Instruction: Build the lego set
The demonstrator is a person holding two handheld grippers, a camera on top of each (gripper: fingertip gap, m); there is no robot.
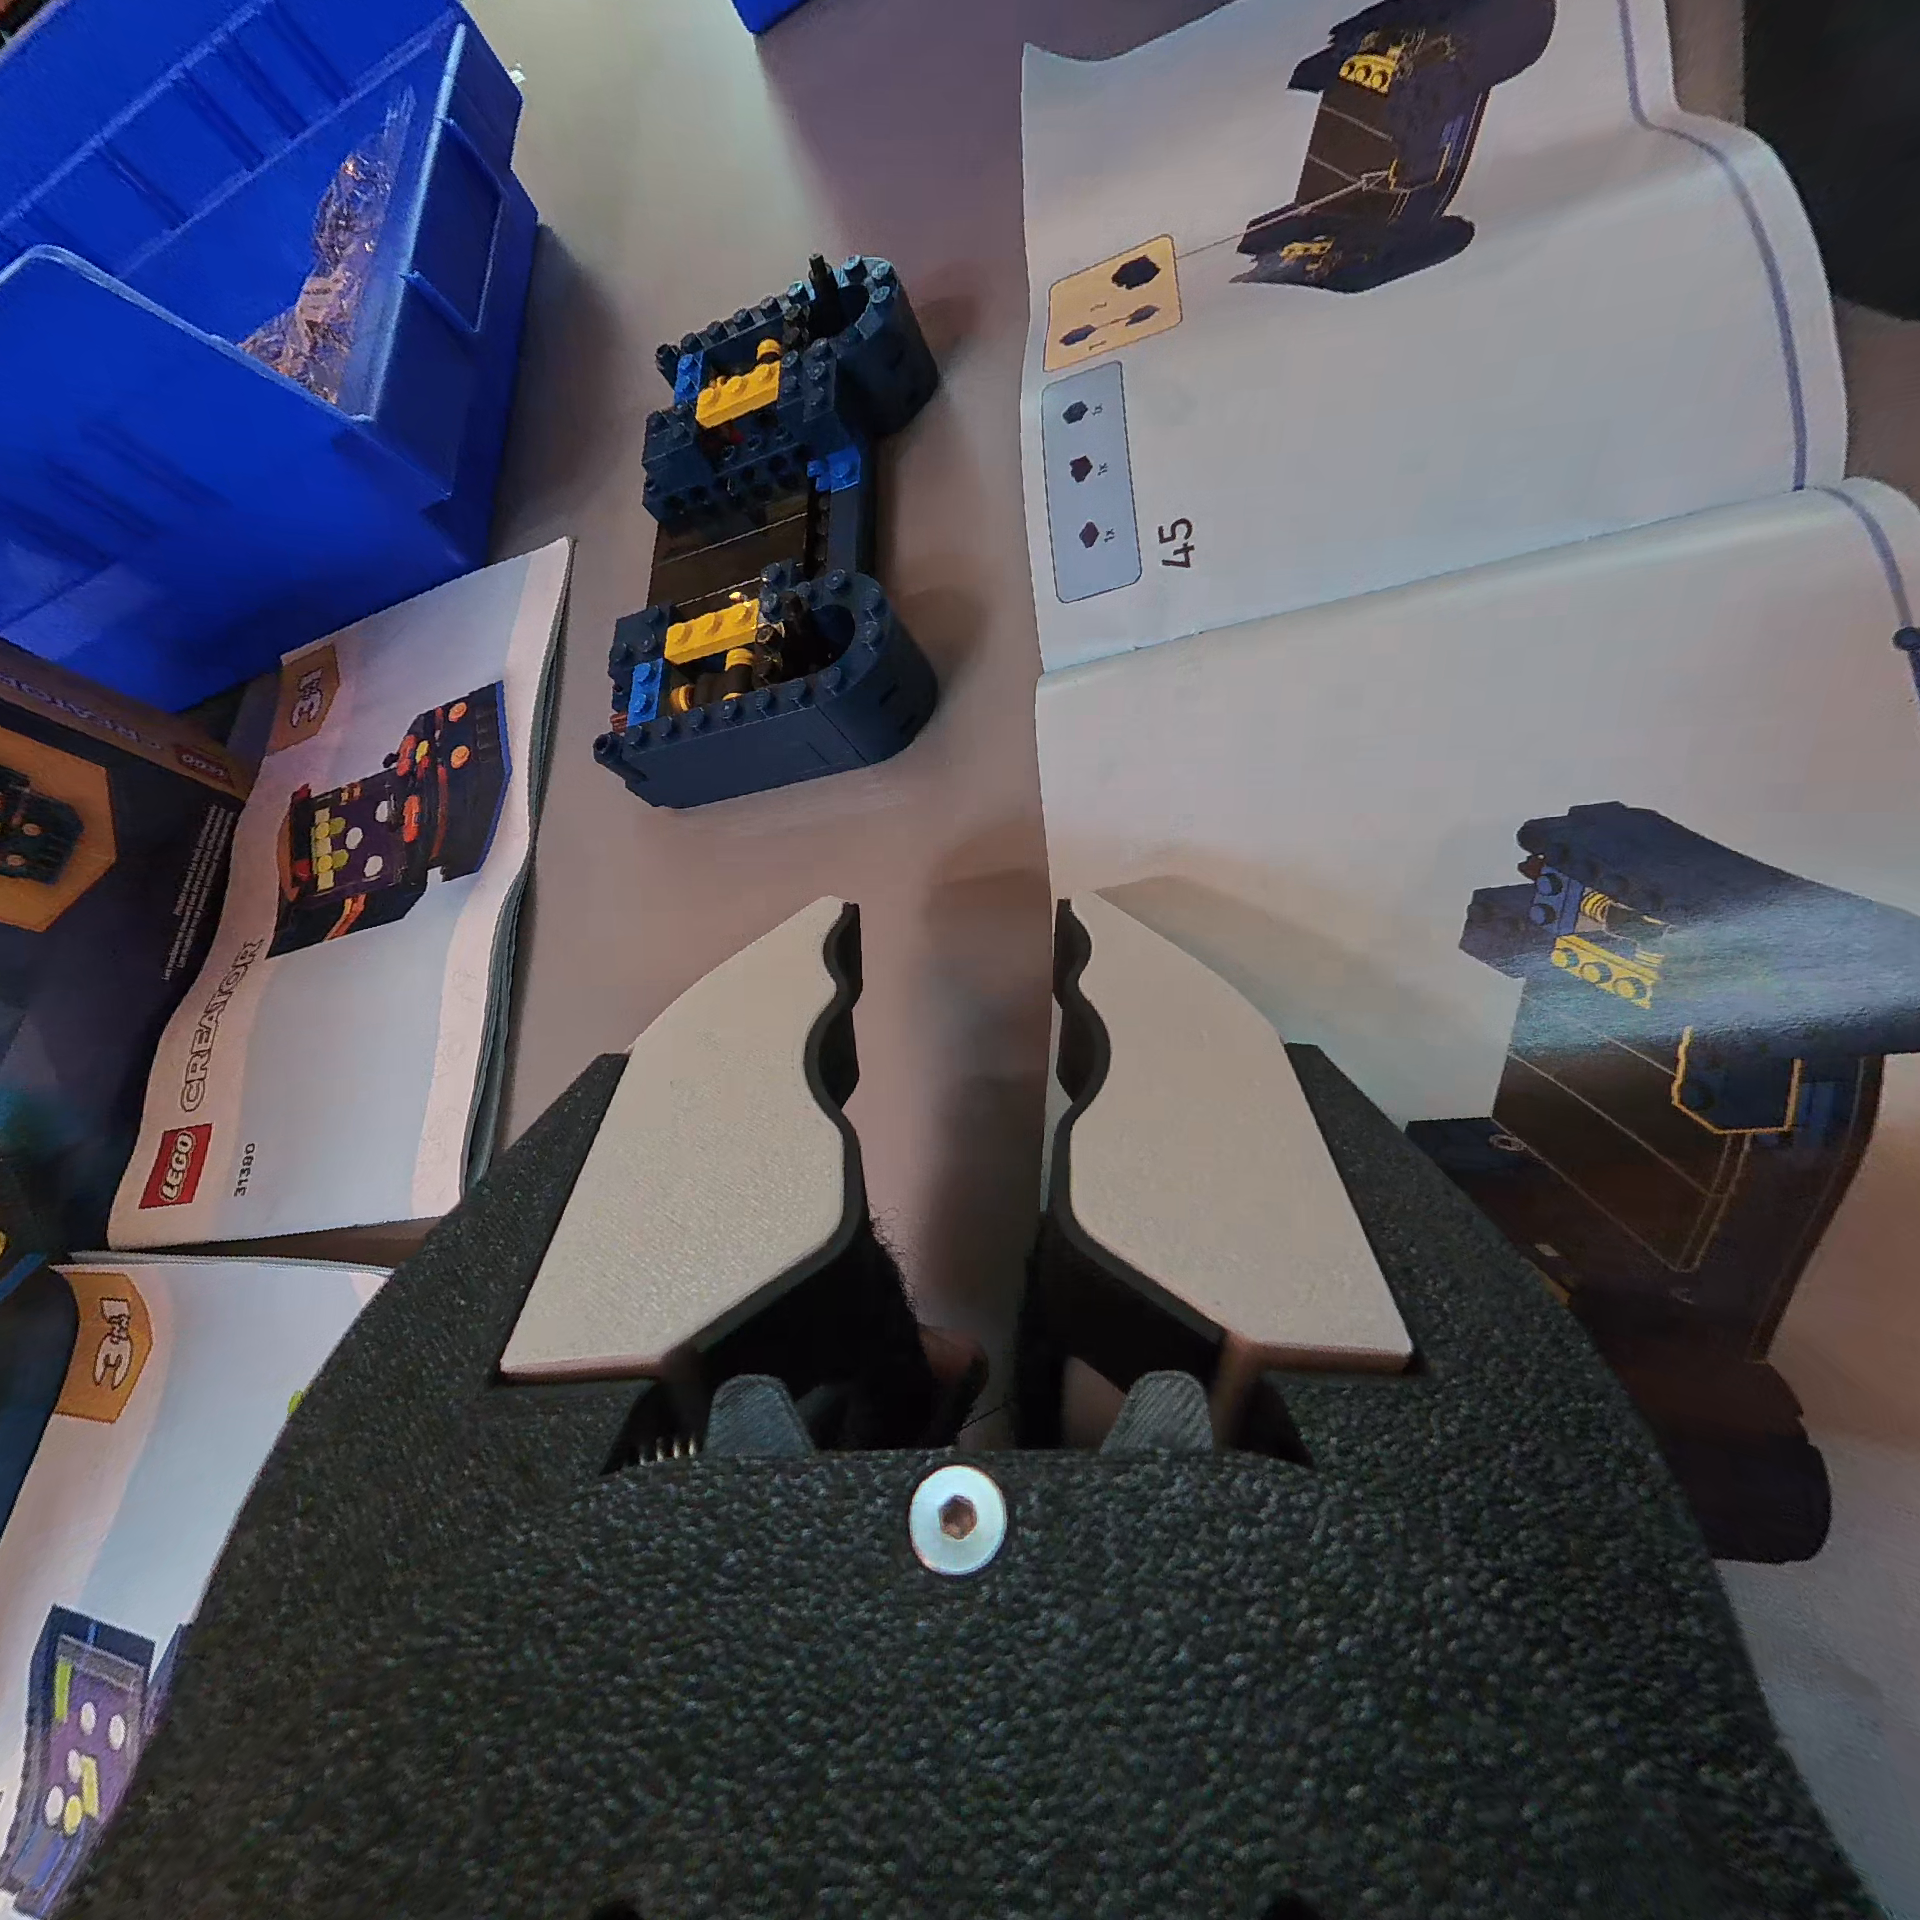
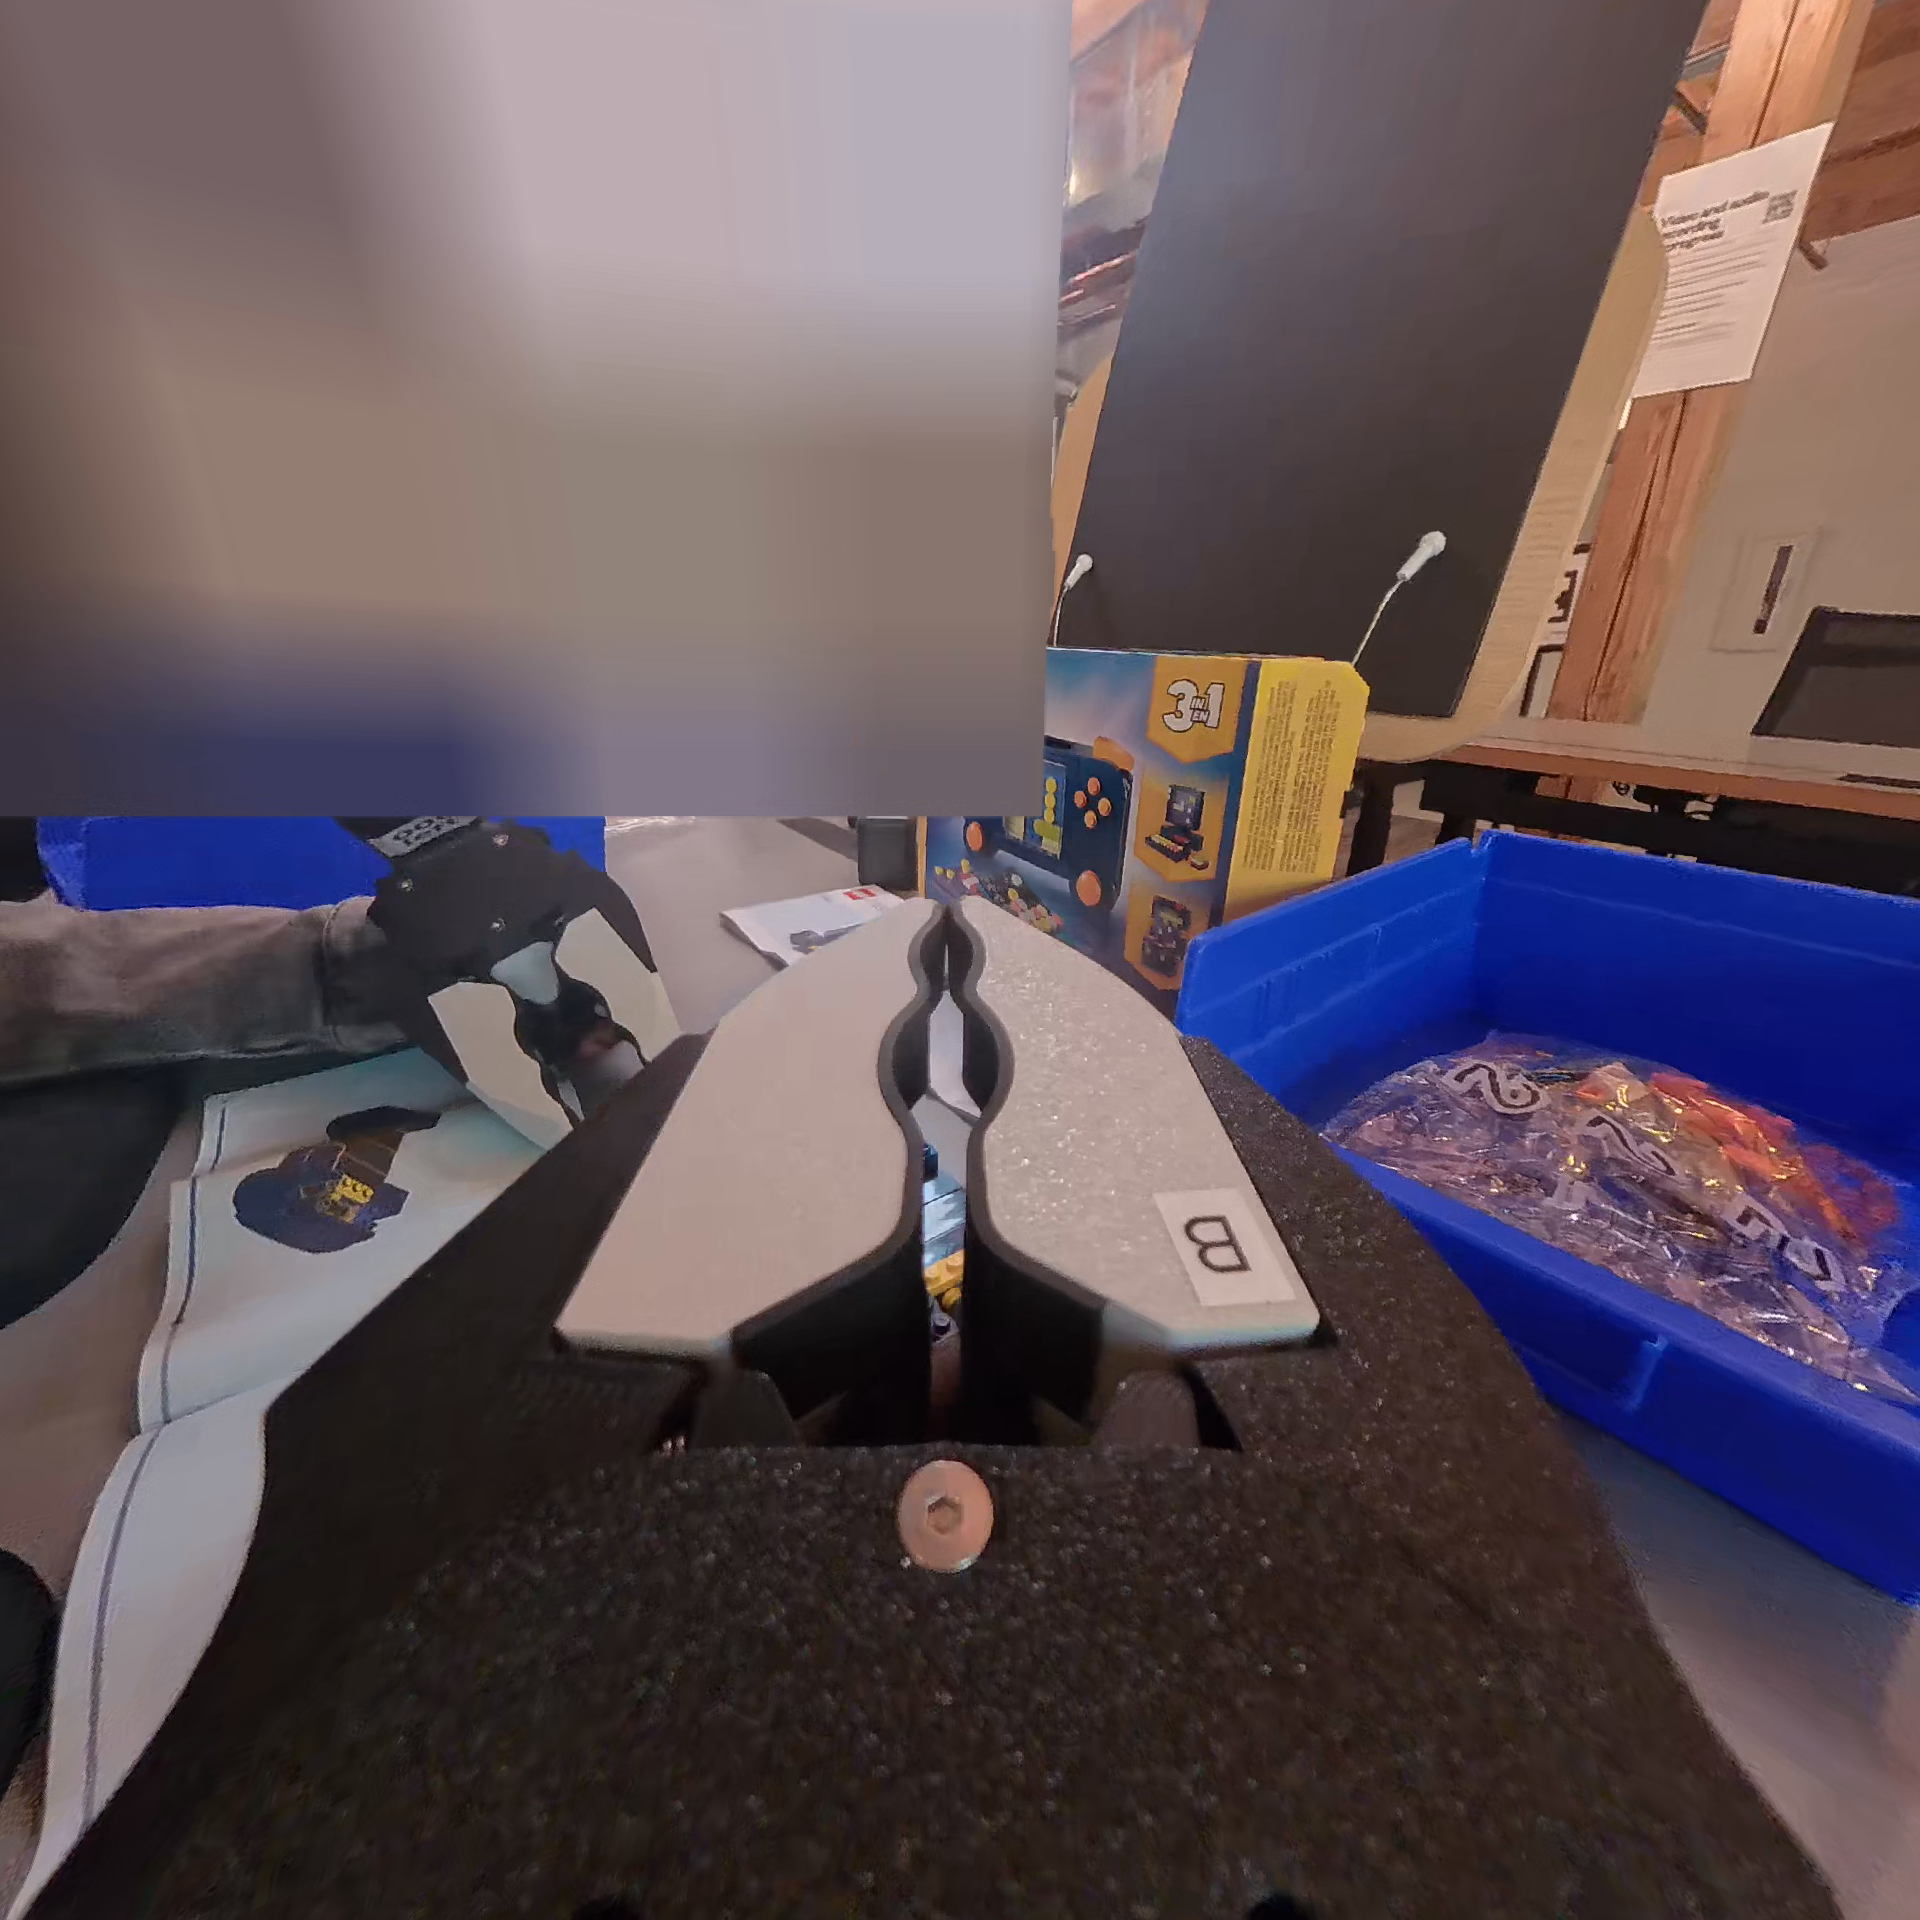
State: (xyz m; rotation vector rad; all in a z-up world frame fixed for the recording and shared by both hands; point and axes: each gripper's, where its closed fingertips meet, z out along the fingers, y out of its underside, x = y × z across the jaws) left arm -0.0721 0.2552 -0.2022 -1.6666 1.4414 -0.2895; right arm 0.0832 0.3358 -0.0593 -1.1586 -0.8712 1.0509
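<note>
Left tongs [image 1: 958, 920]: fingers apart, nothing between them, poised over bare desk [image 1: 727, 862] at the edge of an open instruction booklet [image 1: 1403, 727], with a dark-blue brick model [image 1: 764, 530] with yellow bricks just ahead, closed booklets [image 1: 343, 935] to its left and a blue bin [image 1: 239, 343] of clear bags beyond. Right tongs [image 2: 948, 916]: fingers together at the tips, gripping nothing, above the desk with a blue bin [image 2: 1558, 987] of bagged parts to the right, a printed toy box [image 2: 1164, 821] ahead, and the left tongs lowered over the open booklet at left

Black hand-held gripper [image 1: 956, 914], grey fingers [image 1: 748, 1091], silver screw [image 1: 957, 1522]
</note>
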